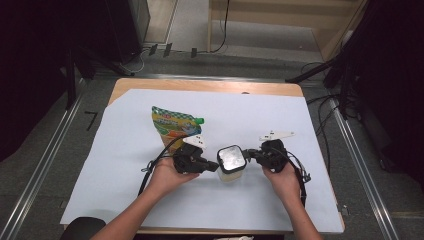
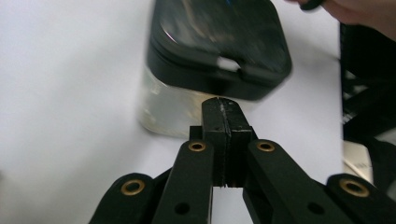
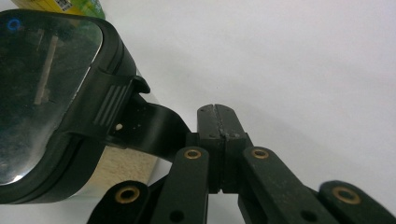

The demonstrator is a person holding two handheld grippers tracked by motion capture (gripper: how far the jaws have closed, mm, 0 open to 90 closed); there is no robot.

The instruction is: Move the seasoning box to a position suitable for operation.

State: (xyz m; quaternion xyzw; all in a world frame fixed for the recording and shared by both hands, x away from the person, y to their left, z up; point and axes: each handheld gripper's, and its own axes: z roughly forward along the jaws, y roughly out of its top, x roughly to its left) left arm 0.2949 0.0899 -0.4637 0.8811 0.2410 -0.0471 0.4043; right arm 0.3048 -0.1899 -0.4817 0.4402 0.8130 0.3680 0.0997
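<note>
The jar (image 1: pixel 232 163) stood upright on the white sheet (image 1: pixel 125 165) covering the desk (image 1: pixel 200 85), in the near half of the sheet. It was the landmark for everything below. It had a clear body and a black lid (image 2: pixel 219 42) with a glossy top.

My left fingers (image 1: pixel 214 166) were at the jar's left side. They were clenched, pad against pad, with nothing between them. In the left gripper view the closed tips (image 2: pixel 224 109) sat just in front of the jar wall, below the lid rim; contact could not be confirmed.

My right fingers (image 1: pixel 248 154) were at the jar's right side. They too were clenched on nothing. In the right gripper view the closed tips (image 3: pixel 218 119) lay just beside the black lid latch (image 3: pixel 140 123), which projected from the lid edge. I could not tell whether they touched it.

A green and yellow pouch (image 1: pixel 175 126) lay flat on the sheet behind and to the left of the jar, apart from it. Both of my hands held the grippers low, flanking the jar.
</note>
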